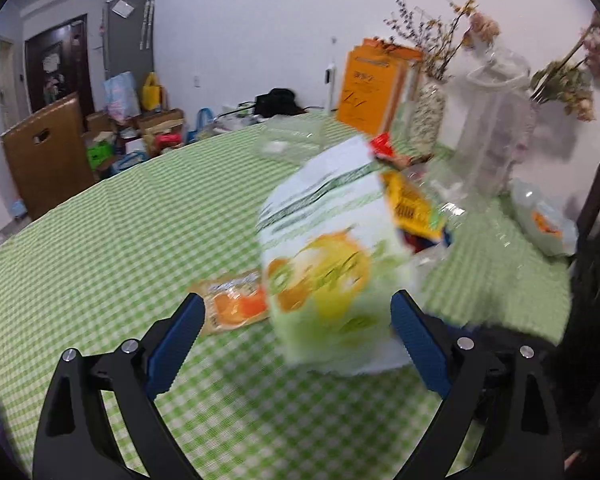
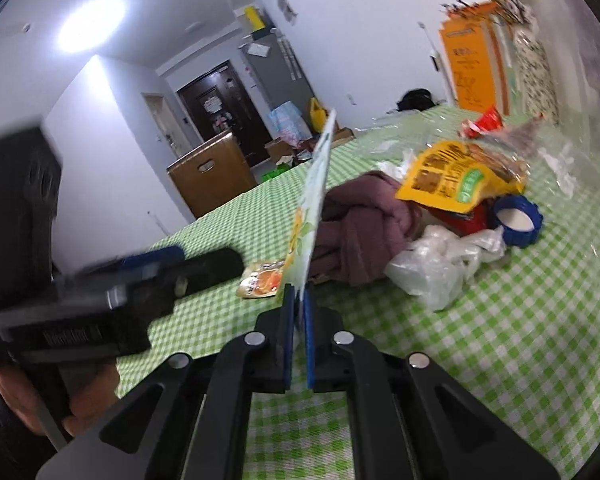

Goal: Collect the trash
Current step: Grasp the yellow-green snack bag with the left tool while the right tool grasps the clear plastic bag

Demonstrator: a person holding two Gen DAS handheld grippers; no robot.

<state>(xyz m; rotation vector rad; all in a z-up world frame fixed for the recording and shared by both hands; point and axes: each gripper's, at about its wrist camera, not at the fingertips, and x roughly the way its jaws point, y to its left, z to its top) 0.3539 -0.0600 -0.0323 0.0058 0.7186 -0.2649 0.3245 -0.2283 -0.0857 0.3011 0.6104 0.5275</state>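
We scan from the left. At 9 o'clock in the right wrist view the left claw (image 2: 156, 258) shows, blurred. In its own view it gapes wide, nothing between the blue pads (image 1: 172, 350), green-check desk (image 1: 100, 240) below.

Just ahead of that left claw at 12 o'clock, a small orange sachet (image 1: 236, 306) lies flat on the desk, untouched, loose trash.

Next, centre: the right claw (image 2: 299, 312) is clamped on the bottom edge of a flat green-white wrapper (image 2: 314, 204), which stands edge-on in this view. In the left view the wrapper's face (image 1: 332, 260) is heavily motion-blurred, between the left pads but not pinched.

Right of it, at 1 to 2 o'clock in the right view: a maroon cloth (image 2: 364, 232), crumpled clear plastic bags (image 2: 436, 270), a yellow snack packet (image 2: 456, 178), a blue-rimmed cap (image 2: 516, 220) and a red wrapper (image 2: 484, 124).

Risks, our judgement:
- The grip is only on a thin edge, so a fast swing could let the wrapper slip out or tear.
- The wrapper is tall and floppy; it could brush the pile and drag the light bags along.
- The two claws are close, so a rushed handover could knock them together.
- We can't see any bin, so the drop spot is unknown.
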